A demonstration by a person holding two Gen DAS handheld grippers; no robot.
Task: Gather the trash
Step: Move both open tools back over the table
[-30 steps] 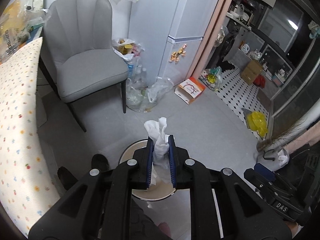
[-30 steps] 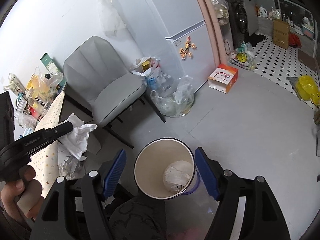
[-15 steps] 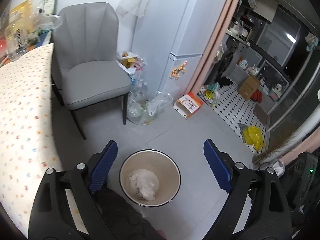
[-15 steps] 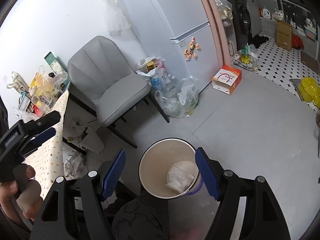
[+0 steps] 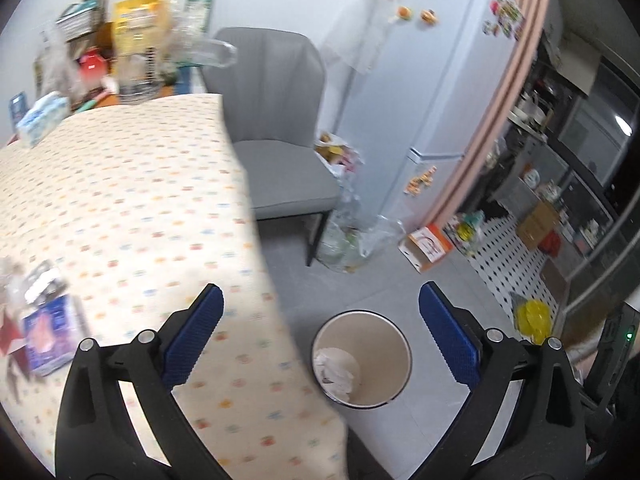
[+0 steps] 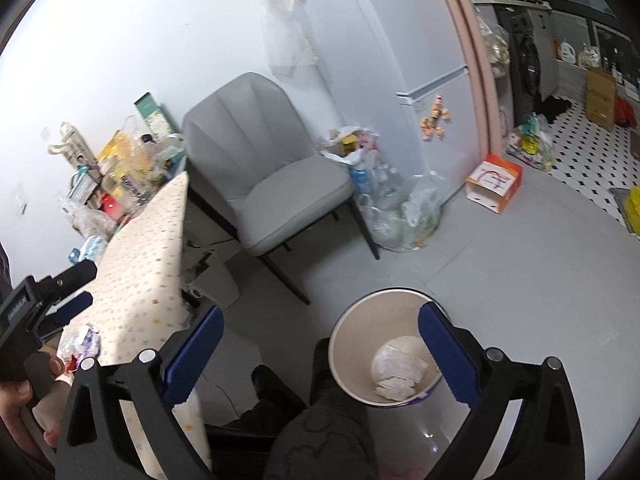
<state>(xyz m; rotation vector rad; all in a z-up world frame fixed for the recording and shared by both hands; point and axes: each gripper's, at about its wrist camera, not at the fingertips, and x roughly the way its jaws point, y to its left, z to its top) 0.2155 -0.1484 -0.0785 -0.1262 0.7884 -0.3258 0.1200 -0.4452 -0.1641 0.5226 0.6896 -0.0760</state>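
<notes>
A beige round trash bin [image 5: 394,344] stands on the grey floor beside the table; crumpled white tissue [image 5: 334,368] lies inside. It also shows in the right wrist view [image 6: 352,332] with the tissue [image 6: 400,368] at its bottom. My left gripper [image 5: 320,332] is open and empty, above the table's edge and the bin. My right gripper [image 6: 320,354] is open and empty, above the bin's left side. Wrappers [image 5: 44,336] lie on the table's near left, blurred. The left gripper [image 6: 60,292] also shows in the right wrist view, over the table.
A dotted tablecloth table [image 5: 120,200] fills the left. A grey chair [image 5: 280,176] stands behind it. Clear bags of bottles [image 5: 348,240] and an orange-white box [image 5: 426,246] sit on the floor by the white fridge [image 5: 420,80]. Clutter [image 5: 120,40] lines the table's far end.
The left gripper opened and dropped the white tissue into the bin, then swung left and up over the table. The right gripper shifted slightly left, still open.
</notes>
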